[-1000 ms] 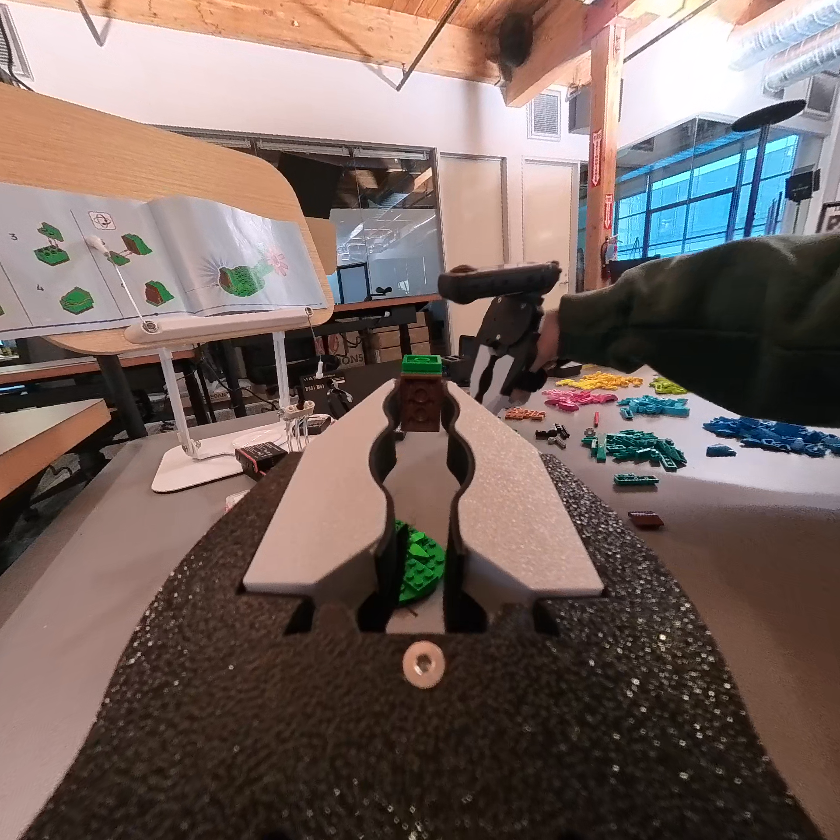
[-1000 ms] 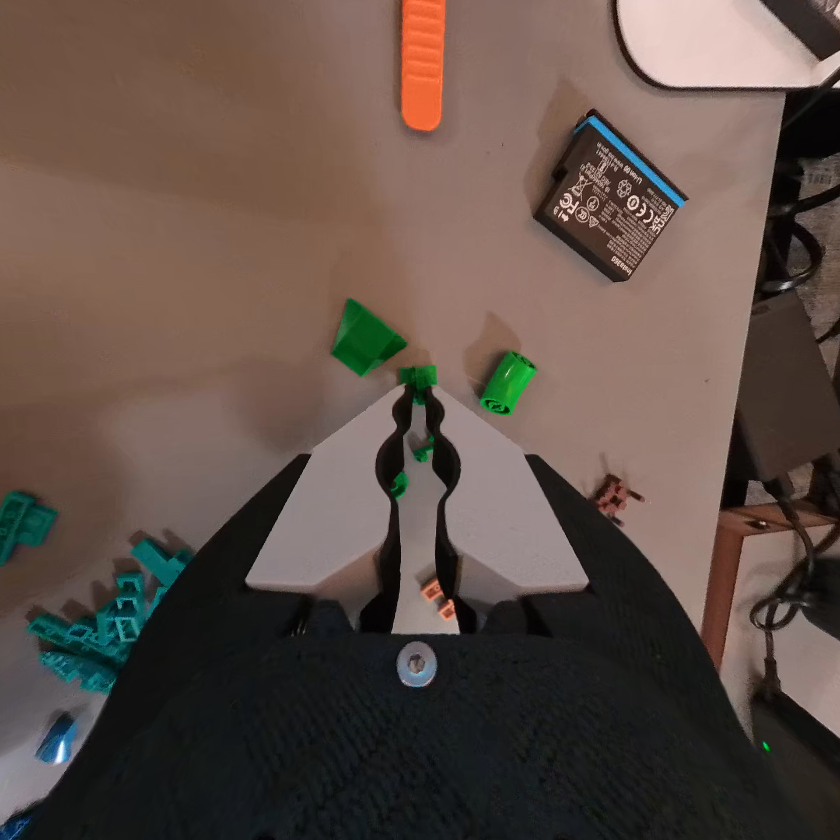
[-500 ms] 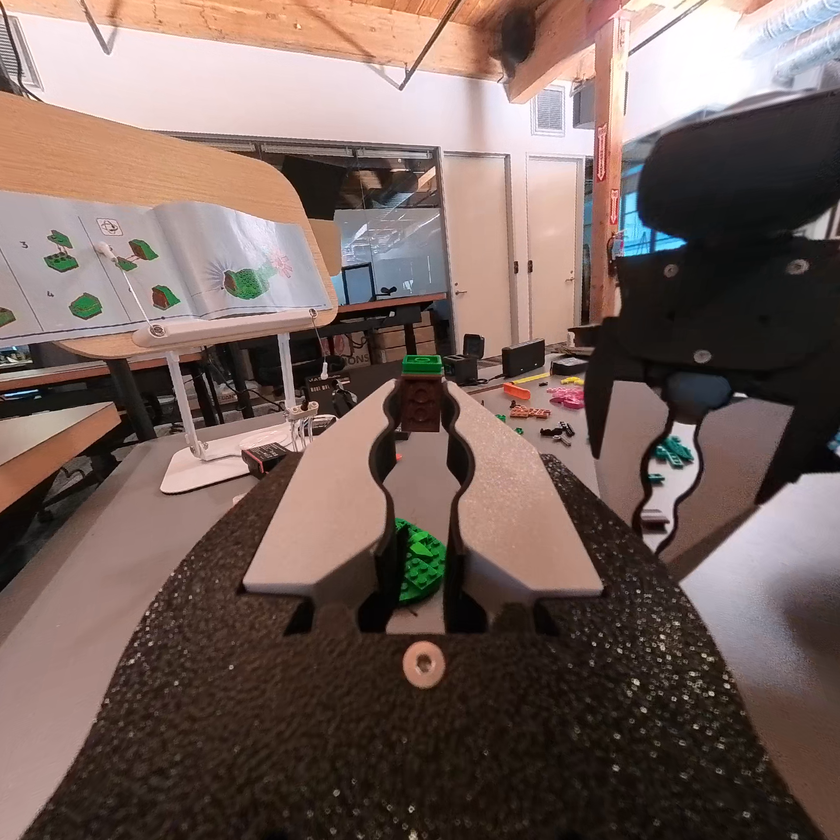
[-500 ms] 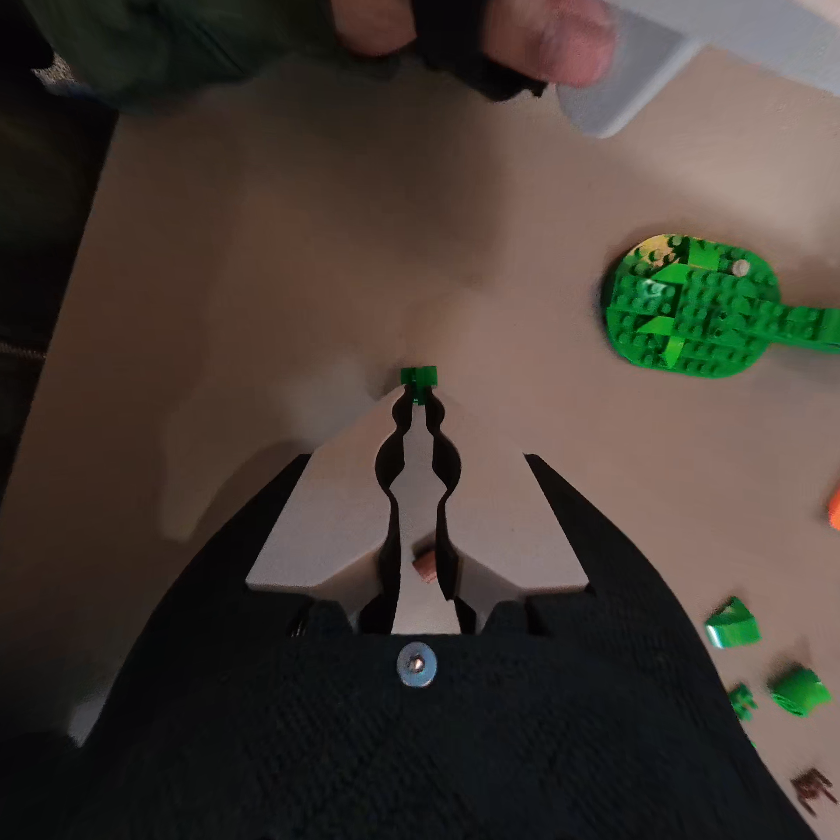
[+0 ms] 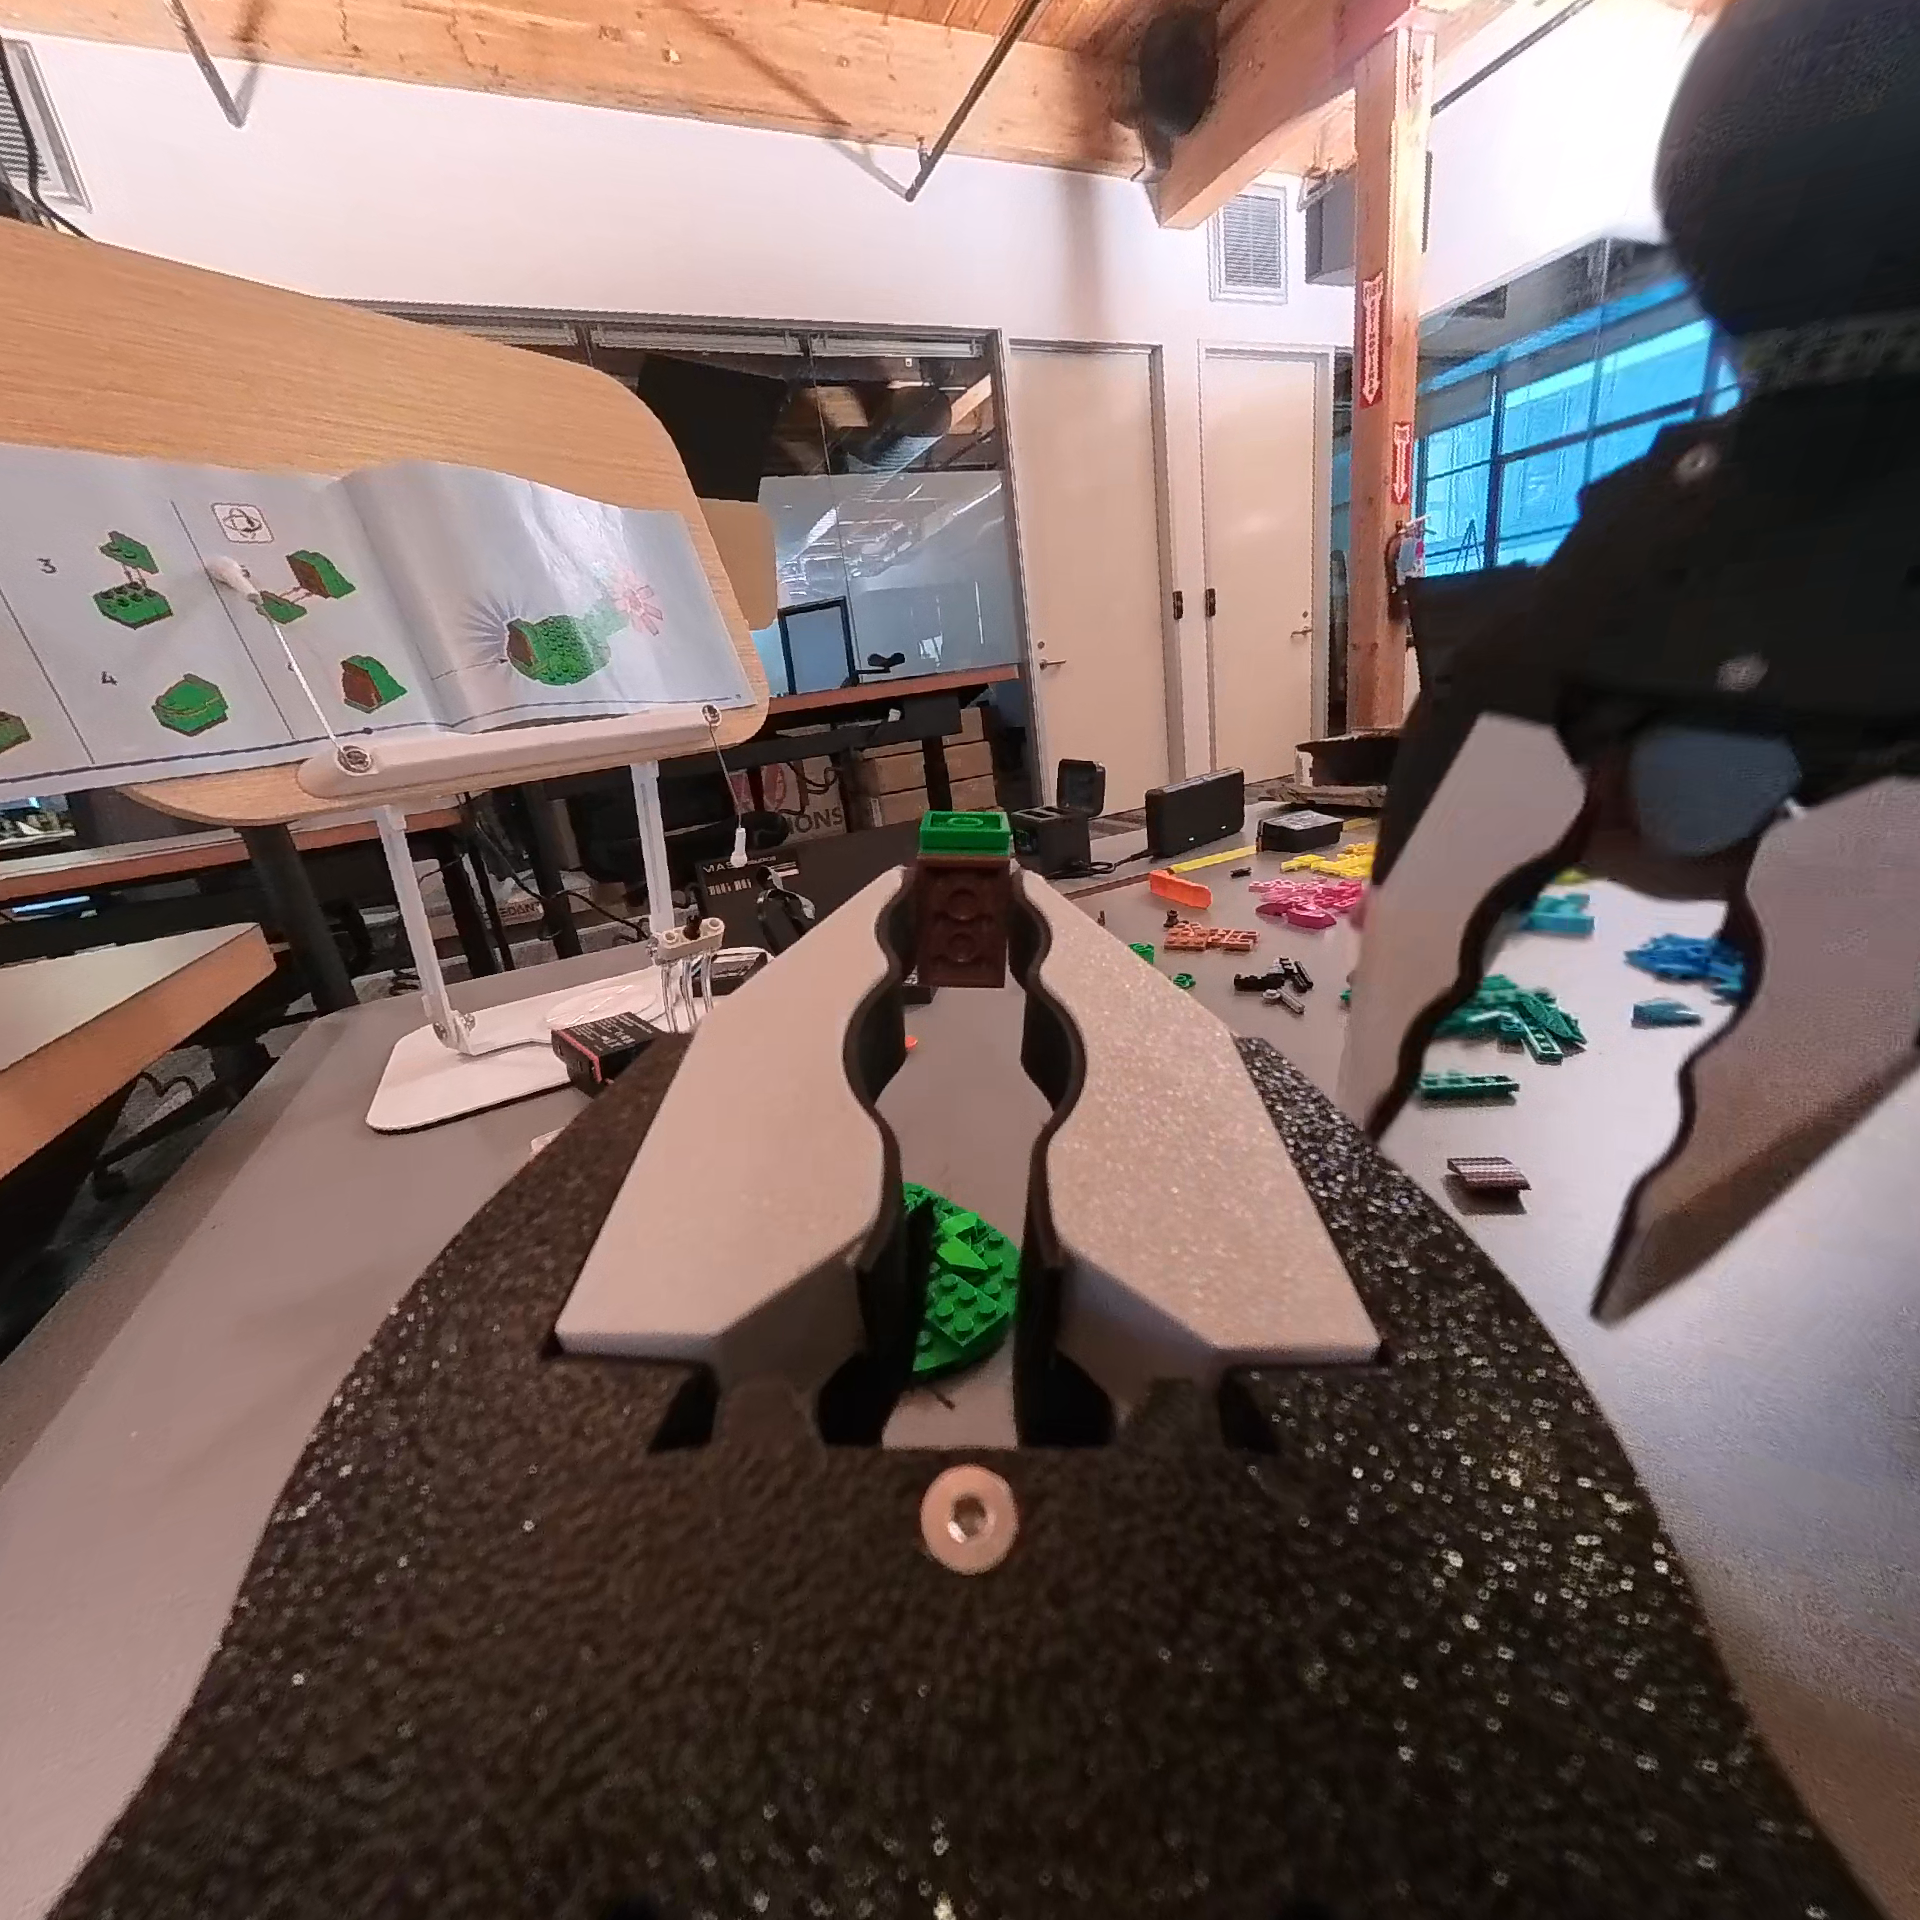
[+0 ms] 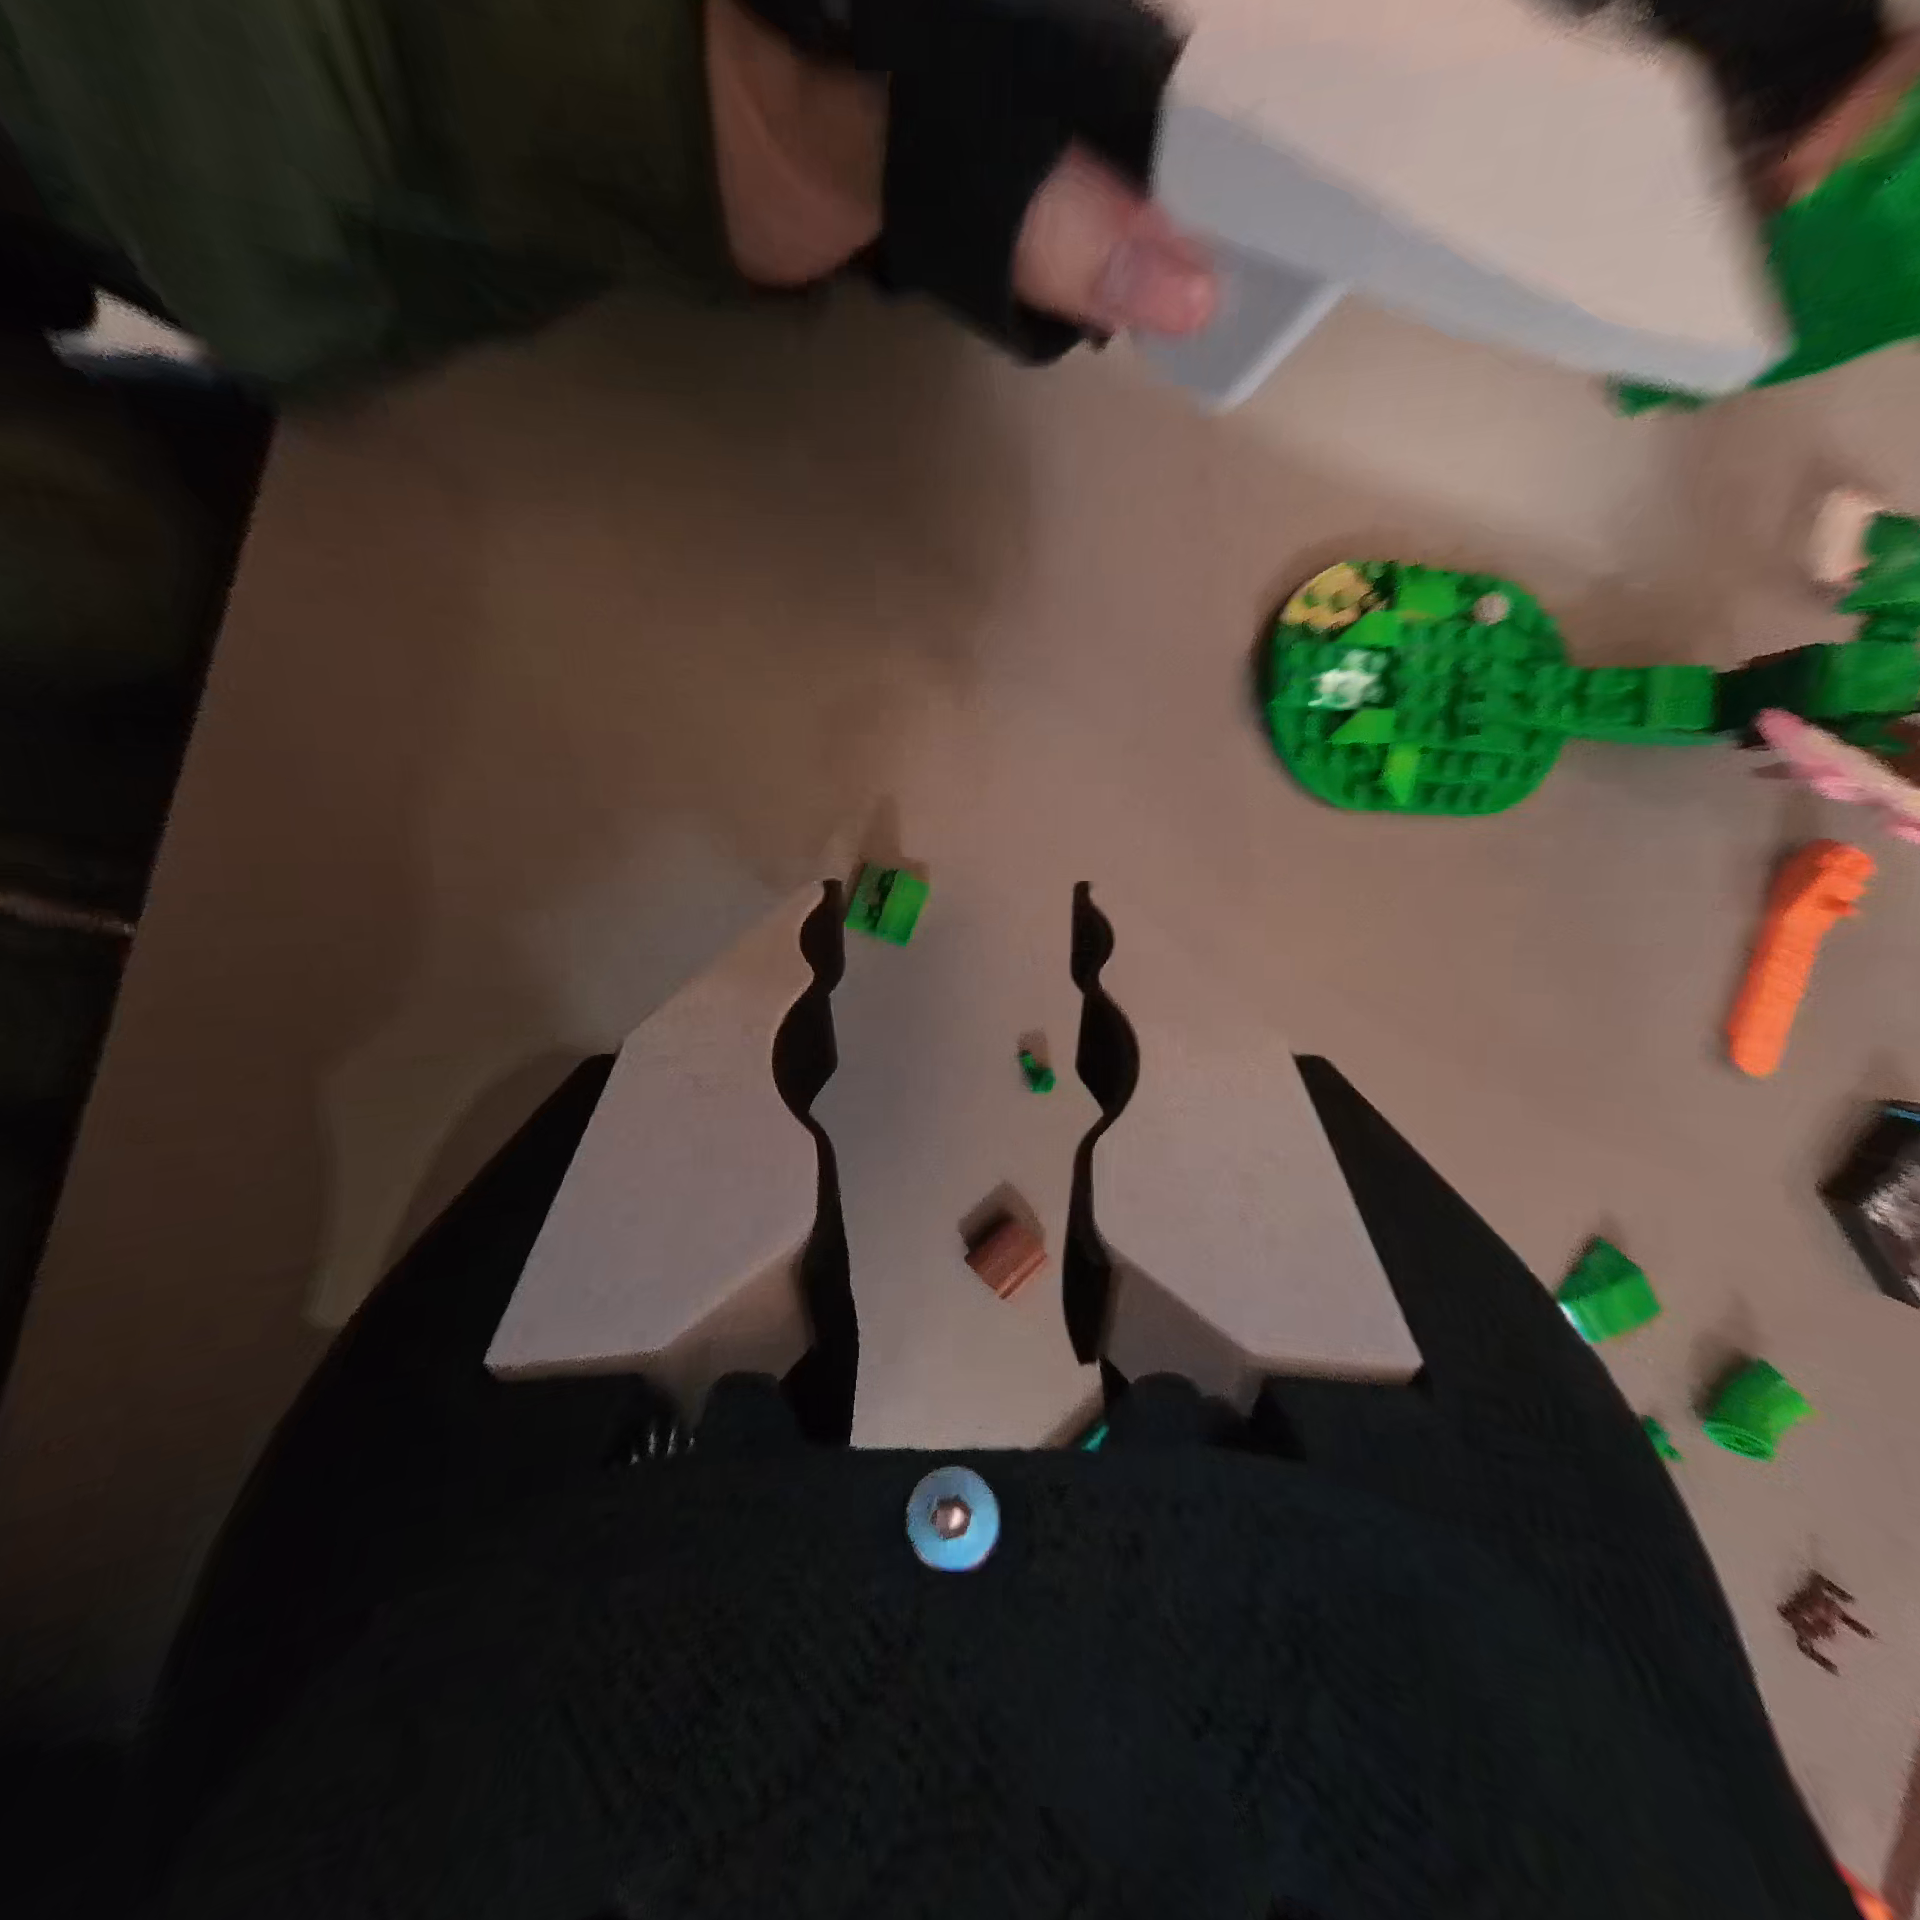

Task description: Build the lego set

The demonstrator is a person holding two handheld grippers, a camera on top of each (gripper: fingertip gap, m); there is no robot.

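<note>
My left gripper (image 5: pixel 961 894) is shut on a dark brown brick (image 5: pixel 961 930) with a green plate (image 5: pixel 964 834) on top, held up above the table. My right gripper (image 6: pixel 956 894) is open, pointing down at the table. A small green piece (image 6: pixel 885 904) sits loose beside its left fingertip (image 6: pixel 821 914), not pressed by the pads. The right gripper also shows open at the right of the left wrist view (image 5: pixel 1491 1216). The round green plate model (image 6: pixel 1413 691) lies on the table; part of it shows between the left fingers (image 5: pixel 961 1294).
An instruction booklet (image 5: pixel 343 603) stands on a holder at the left. An orange separator (image 6: pixel 1787 966), a brown piece (image 6: pixel 1003 1257), green pieces (image 6: pixel 1605 1288) and a black battery (image 6: pixel 1881 1205) lie on the table. Sorted coloured piles (image 5: pixel 1507 1018) lie to the right. Both grippers' tips are roughly 25 cm from the orange separator (image 6: pixel 1787 966).
My right gripper carried the small green piece over from the parts area, then opened; the piece left the grasp and now sits by the left fingertip. The left gripper kept its hold and barely moved.
</note>
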